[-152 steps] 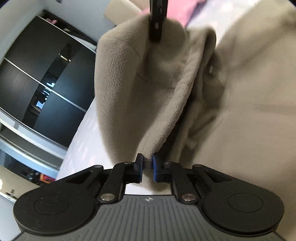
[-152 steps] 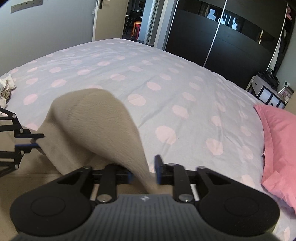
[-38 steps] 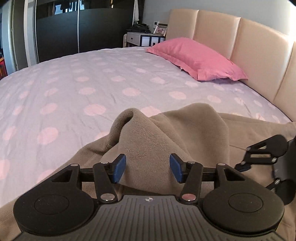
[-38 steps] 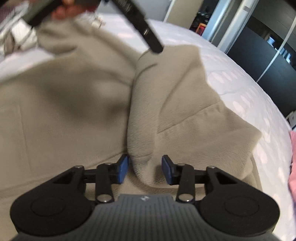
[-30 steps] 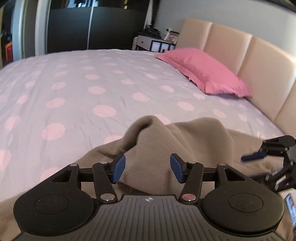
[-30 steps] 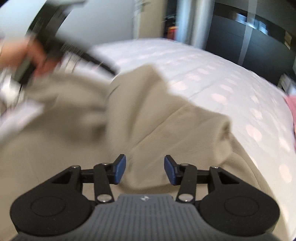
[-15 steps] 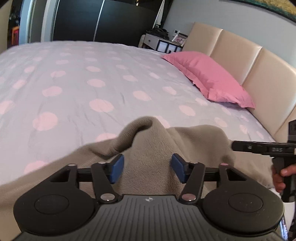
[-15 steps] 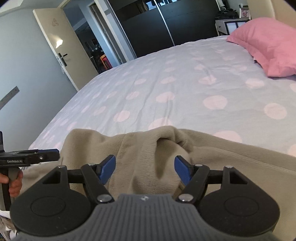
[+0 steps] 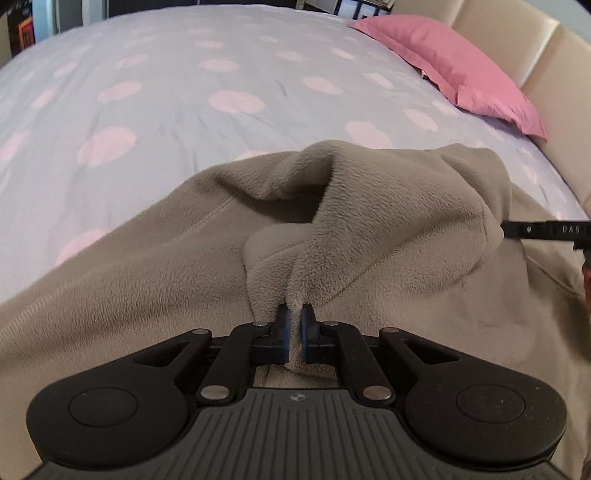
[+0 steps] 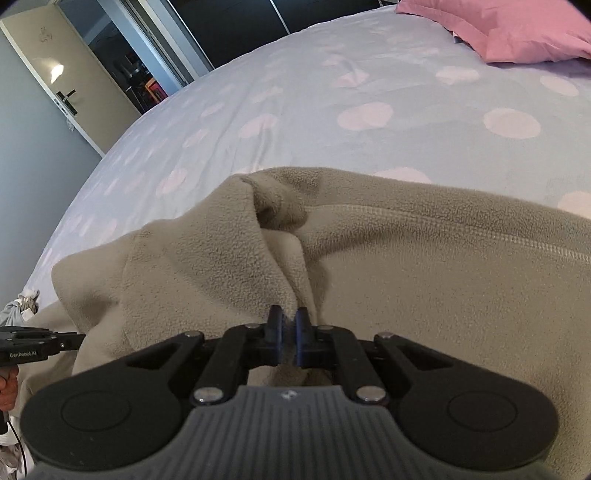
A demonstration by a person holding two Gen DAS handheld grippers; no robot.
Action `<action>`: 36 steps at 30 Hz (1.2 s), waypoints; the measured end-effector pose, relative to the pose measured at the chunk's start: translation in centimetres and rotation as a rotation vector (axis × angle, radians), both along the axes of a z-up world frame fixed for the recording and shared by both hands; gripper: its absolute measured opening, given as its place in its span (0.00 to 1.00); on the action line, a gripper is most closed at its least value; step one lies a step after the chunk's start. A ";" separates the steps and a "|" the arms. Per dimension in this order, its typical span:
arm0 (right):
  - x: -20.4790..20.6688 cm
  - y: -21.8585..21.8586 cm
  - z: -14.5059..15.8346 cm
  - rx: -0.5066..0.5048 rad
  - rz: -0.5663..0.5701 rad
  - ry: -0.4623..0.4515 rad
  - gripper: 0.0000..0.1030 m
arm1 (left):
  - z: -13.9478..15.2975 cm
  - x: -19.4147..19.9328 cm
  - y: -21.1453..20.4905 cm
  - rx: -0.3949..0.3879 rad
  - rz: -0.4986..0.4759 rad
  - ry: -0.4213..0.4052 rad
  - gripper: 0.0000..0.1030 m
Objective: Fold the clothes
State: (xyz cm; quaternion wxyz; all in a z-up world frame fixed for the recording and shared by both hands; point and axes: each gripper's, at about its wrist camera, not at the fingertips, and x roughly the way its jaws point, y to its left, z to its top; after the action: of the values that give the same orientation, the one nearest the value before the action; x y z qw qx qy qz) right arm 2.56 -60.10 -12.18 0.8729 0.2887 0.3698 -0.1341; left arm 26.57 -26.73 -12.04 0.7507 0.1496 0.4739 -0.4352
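A beige fleece garment [image 9: 388, 236] lies bunched on the bed and fills the lower half of both views. My left gripper [image 9: 293, 318] is shut, with a pinched ridge of the fleece between its blue pads. In the right wrist view the same fleece garment [image 10: 424, 266] spreads to the right, and my right gripper [image 10: 288, 317] is shut on another fold of it. Each gripper shows at the edge of the other's view: the right gripper [image 9: 546, 230] at the far right, the left gripper [image 10: 37, 345] at the lower left with a hand on its handle.
The bed [image 9: 166, 92] has a pale lilac cover with pink dots and stretches away beyond the garment. A pink pillow [image 9: 461, 70] lies by the beige padded headboard [image 9: 517, 33]. A door [image 10: 70, 88] and dark wardrobes stand past the bed. Crumpled cloth [image 10: 26, 299] lies at the left edge.
Both grippers have dropped onto the fleece and gone from open to shut, each pinching a fold. The fabric now rises in a ridge between each pair of pads.
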 end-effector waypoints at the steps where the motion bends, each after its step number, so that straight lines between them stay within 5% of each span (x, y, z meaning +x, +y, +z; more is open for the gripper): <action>1: 0.1 0.1 0.4 -0.016 0.013 0.001 0.08 | 0.4 0.1 0.0 -0.005 -0.005 0.005 0.05; 3: 0.0 0.6 1.3 -0.060 0.046 -0.011 0.15 | 1.1 0.2 0.1 -0.018 -0.016 0.016 0.09; 5: -0.3 1.0 2.5 -0.082 0.062 -0.043 0.41 | 2.4 0.6 0.4 -0.062 -0.025 0.038 0.23; 7: -0.6 0.9 3.6 -0.067 0.067 -0.096 0.47 | 4.0 0.9 0.7 -0.128 -0.004 0.022 0.51; 11: 0.3 0.5 5.9 -0.087 0.054 -0.167 0.60 | 6.2 1.8 0.1 -0.208 0.041 -0.010 0.57; 14: 1.9 -0.4 6.2 -0.059 0.006 -0.191 0.60 | 6.0 3.4 -1.4 -0.219 0.100 0.023 0.57; 17: 3.7 -1.5 5.2 0.019 -0.047 -0.202 0.60 | 4.3 5.5 -2.1 -0.265 0.171 0.169 0.55; 19: 4.6 -2.1 4.0 0.080 -0.088 -0.199 0.59 | 2.6 6.4 -2.7 -0.280 0.198 0.251 0.36; 21: 5.2 -2.6 2.5 0.142 -0.120 -0.202 0.42 | 1.1 6.8 -2.8 -0.279 0.223 0.263 0.16; 22: 5.4 -2.9 1.9 0.165 -0.127 -0.204 0.20 | 0.4 7.0 -2.8 -0.277 0.235 0.268 0.12; 23: 5.5 -3.1 1.4 0.177 -0.132 -0.203 0.19 | -0.4 7.2 -2.6 -0.270 0.247 0.274 0.10; 28: 5.9 -3.0 -0.7 0.136 -0.087 -0.147 0.13 | -3.5 7.8 -1.4 -0.261 0.294 0.285 0.10; 32: 6.1 -2.6 -1.0 0.079 -0.066 -0.126 0.13 | -3.1 6.8 -1.5 -0.256 0.287 0.234 0.12; 36: 5.9 -1.8 0.6 0.012 -0.049 -0.121 0.21 | -0.8 5.6 -0.5 -0.257 0.274 0.154 0.28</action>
State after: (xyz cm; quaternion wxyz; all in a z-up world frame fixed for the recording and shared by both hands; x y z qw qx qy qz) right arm 8.41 -61.90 -11.60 0.8883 0.3105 0.3101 -0.1354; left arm 32.17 -27.22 -12.86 0.7774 -0.0471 0.4863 -0.3961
